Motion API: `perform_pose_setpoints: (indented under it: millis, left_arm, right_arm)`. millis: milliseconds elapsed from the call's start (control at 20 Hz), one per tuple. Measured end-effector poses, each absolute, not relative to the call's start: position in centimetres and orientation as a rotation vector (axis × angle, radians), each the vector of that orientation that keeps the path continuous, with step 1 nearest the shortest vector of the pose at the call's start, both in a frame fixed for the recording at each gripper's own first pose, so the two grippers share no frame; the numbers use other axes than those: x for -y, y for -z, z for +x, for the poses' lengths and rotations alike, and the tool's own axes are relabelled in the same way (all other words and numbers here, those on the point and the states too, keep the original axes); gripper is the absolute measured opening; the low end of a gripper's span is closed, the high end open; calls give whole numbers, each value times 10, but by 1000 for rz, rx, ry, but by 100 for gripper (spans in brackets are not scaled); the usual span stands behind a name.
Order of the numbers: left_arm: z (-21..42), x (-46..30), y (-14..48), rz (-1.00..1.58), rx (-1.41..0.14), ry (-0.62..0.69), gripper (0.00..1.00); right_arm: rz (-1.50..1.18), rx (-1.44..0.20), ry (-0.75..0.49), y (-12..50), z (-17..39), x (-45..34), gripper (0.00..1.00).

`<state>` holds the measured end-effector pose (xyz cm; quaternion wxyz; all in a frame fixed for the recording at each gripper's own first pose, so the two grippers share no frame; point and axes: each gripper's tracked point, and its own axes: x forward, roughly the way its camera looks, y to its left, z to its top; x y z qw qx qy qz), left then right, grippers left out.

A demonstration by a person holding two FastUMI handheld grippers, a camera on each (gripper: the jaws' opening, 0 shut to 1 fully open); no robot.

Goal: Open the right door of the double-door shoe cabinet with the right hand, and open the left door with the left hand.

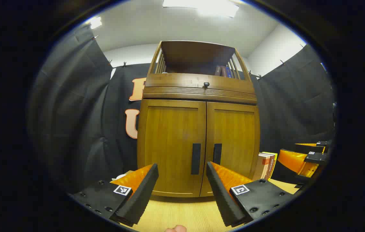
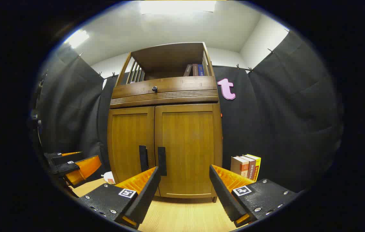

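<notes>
Ahead of both spread jaws: shoe cabinet point(image 1: 198, 141), doors closed.

Books point(image 2: 246, 166) right of cabinet point(image 2: 164, 148)

Each gripper point(image 1: 182, 180) point(image 2: 184, 182): screwed plates, 2 square markers, seemingly ridged fingers.

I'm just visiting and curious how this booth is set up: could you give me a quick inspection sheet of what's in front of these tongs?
Surface: pale wooden tabletop.
Job's things: brown wooden double-door shoe cabinet; left door and right door both closed.
Clutter: upright books right of the cabinet; more books on its top shelf.
Tongs: left tongs open; right tongs open; both short of the cabinet.
Cables: nothing seen.
Surroundings: black cloth wall, white ceiling.
</notes>
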<state>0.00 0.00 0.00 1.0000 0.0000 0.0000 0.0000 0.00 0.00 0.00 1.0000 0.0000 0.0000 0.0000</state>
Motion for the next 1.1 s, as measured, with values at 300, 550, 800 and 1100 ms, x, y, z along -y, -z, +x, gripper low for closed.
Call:
perform_pose_setpoints:
  millis: [300,550,800,1100]
  left_arm:
    - [-5,-5,2,1,-1,-26,94]
    - [-8,-4,4,12,-17,-30,95]
    - [-9,-2,4,14,-11,-16,94]
    - [-10,-3,5,3,-14,-24,96]
  right_arm:
    - [-11,-17,13,7,-8,8,98]
    - [14,-26,17,8,-9,11,98]
    - [17,-30,38,7,-10,15,93]
    - [6,-19,19,1,-1,9,93]
